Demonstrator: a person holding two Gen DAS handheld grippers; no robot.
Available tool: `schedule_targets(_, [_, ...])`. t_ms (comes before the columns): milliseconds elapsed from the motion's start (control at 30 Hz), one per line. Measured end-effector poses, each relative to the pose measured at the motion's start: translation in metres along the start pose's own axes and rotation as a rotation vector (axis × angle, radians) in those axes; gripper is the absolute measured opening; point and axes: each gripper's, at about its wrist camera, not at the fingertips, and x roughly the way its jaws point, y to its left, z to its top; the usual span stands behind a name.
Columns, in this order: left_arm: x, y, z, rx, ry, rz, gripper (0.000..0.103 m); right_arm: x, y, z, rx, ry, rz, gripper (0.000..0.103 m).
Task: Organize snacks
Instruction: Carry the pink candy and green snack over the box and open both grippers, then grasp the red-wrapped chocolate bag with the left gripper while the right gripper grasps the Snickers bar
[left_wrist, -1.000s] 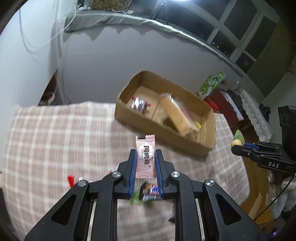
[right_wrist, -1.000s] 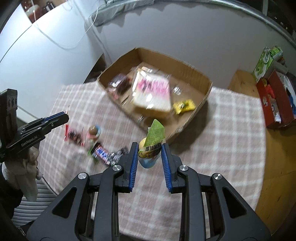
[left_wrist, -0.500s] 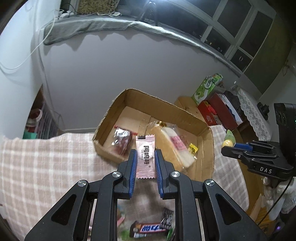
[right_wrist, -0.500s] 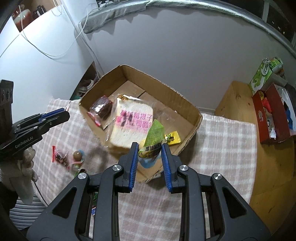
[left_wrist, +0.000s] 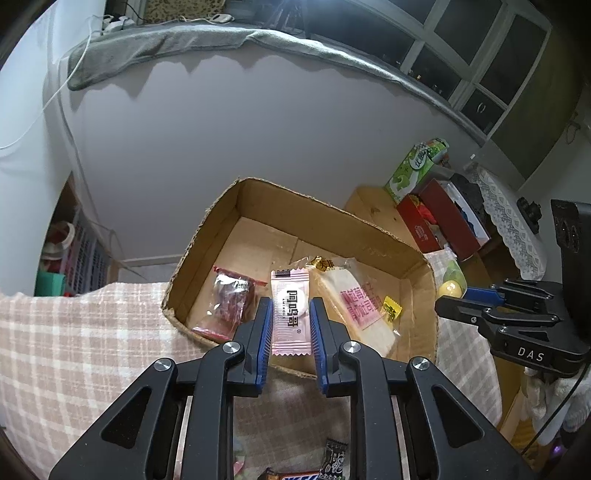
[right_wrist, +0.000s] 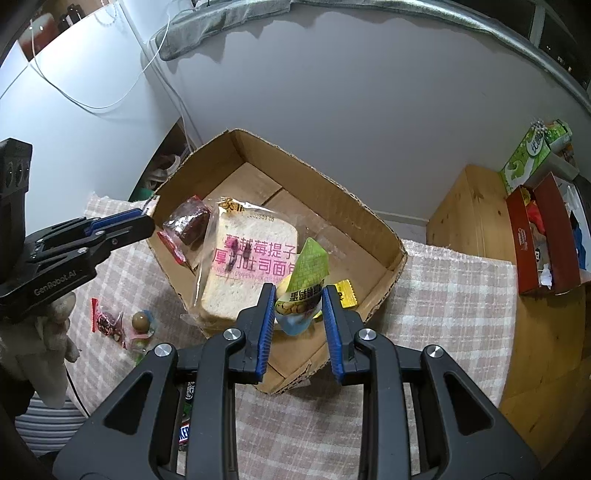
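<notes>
Both grippers have travelled from above the loose sweets on the checked cloth of the bench (right_wrist: 461, 295) to the near rim of the open brown cardboard box (left_wrist: 295, 206). The left gripper (left_wrist: 291, 325) has its jaws nearly shut on a pink-and-white candy wrapper (left_wrist: 290, 310), while the right gripper (right_wrist: 298, 317) pinches a green-topped yellow snack packet (right_wrist: 303, 284) almost as tightly. With wrapped bread (right_wrist: 247, 266) and a red packet (right_wrist: 186, 221) already inside, both appear ready to drop in.
</notes>
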Motion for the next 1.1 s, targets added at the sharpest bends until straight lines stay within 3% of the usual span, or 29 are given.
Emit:
schedule_targets(33, [0.0, 0.0, 0.0, -0.001, 0.004, 0.001, 0.025, 0.0, 0.0, 0.0, 0.001, 0.0, -0.003, 0.028])
schedule_targets(67, [0.001, 0.0, 0.001, -0.003, 0.005, 0.003, 0.035, 0.001, 0.0, 0.001, 0.002, 0.0, -0.007, 0.037])
schedule_targets(100, [0.001, 0.001, 0.002, -0.006, 0.005, 0.004, 0.037, 0.0, 0.0, 0.001, 0.003, -0.004, -0.01, 0.045])
schedule_targets(133, [0.0, 0.001, 0.002, -0.01, 0.002, 0.004, 0.037, -0.001, 0.0, 0.001, 0.004, -0.009, -0.011, 0.058])
schedule_targets(167, [-0.001, 0.002, 0.002, -0.012, 0.001, 0.004, 0.037, -0.002, 0.0, 0.001, 0.003, -0.015, -0.01, 0.063])
schedule_targets(667, [-0.033, 0.016, -0.011, -0.04, -0.036, 0.014, 0.037, -0.02, 0.009, -0.014, 0.002, -0.03, 0.005, 0.065])
schedule_targets(1100, [-0.095, 0.071, -0.076, -0.178, -0.055, 0.061, 0.037, -0.029, 0.045, -0.085, 0.02, 0.032, 0.067, 0.065])
